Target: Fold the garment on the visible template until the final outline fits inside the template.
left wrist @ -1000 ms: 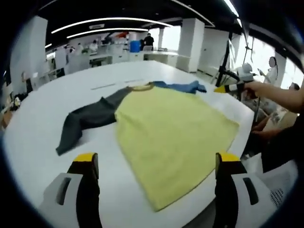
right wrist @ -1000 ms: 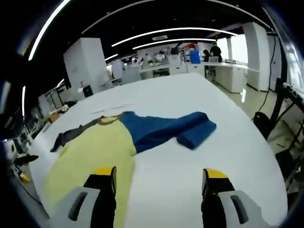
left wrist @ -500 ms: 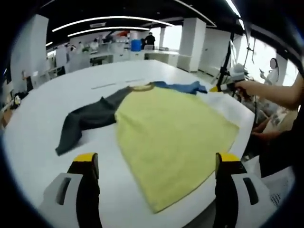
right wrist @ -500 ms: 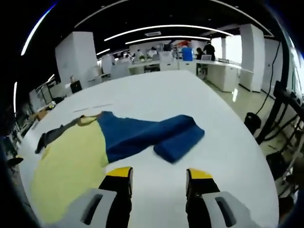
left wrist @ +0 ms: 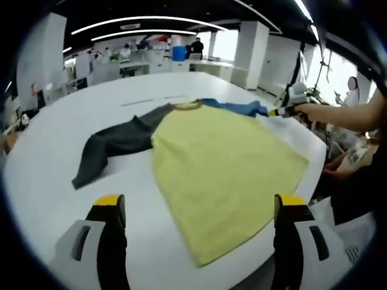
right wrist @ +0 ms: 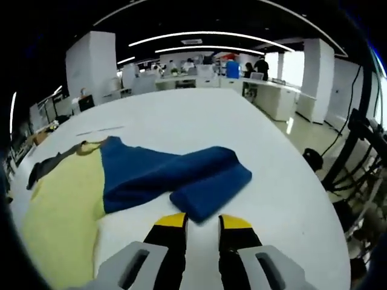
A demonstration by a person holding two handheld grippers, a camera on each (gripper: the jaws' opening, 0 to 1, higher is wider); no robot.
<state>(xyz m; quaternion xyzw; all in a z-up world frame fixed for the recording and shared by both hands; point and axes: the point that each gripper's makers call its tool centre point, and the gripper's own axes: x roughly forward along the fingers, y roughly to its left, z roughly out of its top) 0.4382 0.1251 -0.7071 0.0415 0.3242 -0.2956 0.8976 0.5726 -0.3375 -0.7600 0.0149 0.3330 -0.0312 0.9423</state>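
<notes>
Garment (left wrist: 224, 169) lies flat on the white table, yellow body between and ahead of the left gripper's jaws, grey sleeve (left wrist: 112, 148) out left; blue sleeve (right wrist: 181, 178), cuff folded back, just ahead of the right gripper's jaw tips.

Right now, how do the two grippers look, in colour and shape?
Both look alike. The left gripper has two black fingers with yellow tips on pale grey bodies with dark slots. The right gripper has the same black, yellow-tipped fingers and grey bodies.
</notes>
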